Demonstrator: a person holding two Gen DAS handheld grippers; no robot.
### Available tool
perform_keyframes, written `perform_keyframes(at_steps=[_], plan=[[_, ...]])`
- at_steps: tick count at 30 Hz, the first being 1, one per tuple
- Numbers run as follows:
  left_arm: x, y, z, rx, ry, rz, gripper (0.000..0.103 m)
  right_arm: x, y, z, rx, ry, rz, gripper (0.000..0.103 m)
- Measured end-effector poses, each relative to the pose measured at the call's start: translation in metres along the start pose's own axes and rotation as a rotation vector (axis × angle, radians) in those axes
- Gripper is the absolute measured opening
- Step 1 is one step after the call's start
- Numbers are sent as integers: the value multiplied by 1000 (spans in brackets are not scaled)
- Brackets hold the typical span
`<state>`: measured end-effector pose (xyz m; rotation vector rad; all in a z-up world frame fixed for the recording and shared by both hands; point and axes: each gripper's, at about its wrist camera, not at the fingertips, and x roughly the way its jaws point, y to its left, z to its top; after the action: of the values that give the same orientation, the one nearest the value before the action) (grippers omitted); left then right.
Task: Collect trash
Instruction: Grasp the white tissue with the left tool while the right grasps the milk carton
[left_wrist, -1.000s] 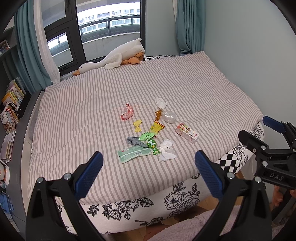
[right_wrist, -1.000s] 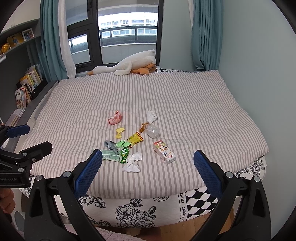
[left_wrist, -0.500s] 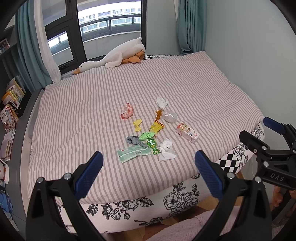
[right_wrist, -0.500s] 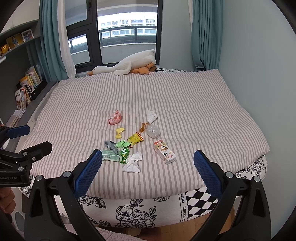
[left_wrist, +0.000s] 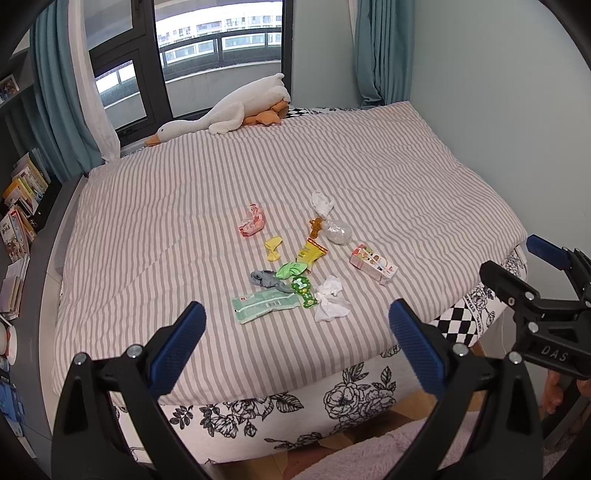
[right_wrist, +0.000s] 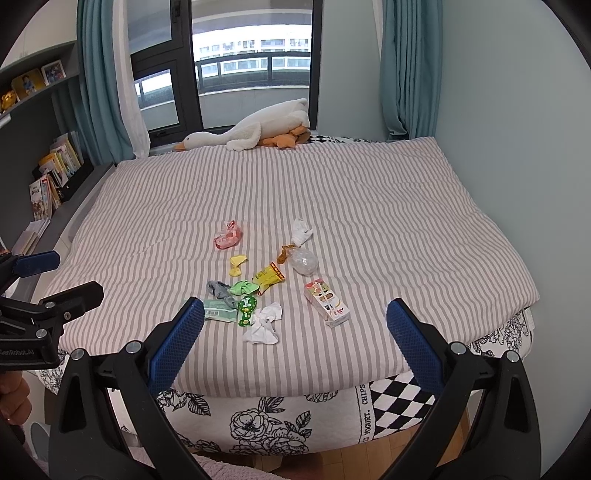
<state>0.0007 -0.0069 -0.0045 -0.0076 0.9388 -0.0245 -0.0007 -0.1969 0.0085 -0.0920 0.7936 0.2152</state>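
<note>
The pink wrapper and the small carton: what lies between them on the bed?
Between pink wrapper and carton: a yellow packet, seen in the right wrist view.

Trash lies scattered on the bed (left_wrist: 184, 206) around a yellow packet (left_wrist: 312, 254). Just left of the packet sits a yellow wrapper (left_wrist: 273, 248), with a pink wrapper (left_wrist: 252, 225) farther left and back. Behind it are an orange scrap (left_wrist: 315, 228), a clear bag (left_wrist: 337, 232) and a white tissue (left_wrist: 322, 202). To its right lies a carton (left_wrist: 373, 263) on its side. In front of it cluster a green wrapper (left_wrist: 290, 269), a grey scrap (left_wrist: 266, 278), a green strip (left_wrist: 303, 291), a mint pouch (left_wrist: 264, 304) and a crumpled tissue (left_wrist: 331, 300).
</note>
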Motion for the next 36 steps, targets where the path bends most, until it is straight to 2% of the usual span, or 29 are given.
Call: perform_keyframes(at_steps=[8,16,20,26,36], plan=[[21,-9,0,-9,33,-21,99,14,-15,-4,14,13,-10,96],[74,-35,1,-21,106,-41,99,68,-50,-15,-14,76,-15,96],[109,-44,2,-45,149,-41,99,110,-69,-18,-46,110,13,96],[183,-56,-2,-89,217,-30,99,195,-89,-32,-121,184,89,95],[313,-58,-43,-162,336,41,99,329,-110,-67,-237,264,121,95]])
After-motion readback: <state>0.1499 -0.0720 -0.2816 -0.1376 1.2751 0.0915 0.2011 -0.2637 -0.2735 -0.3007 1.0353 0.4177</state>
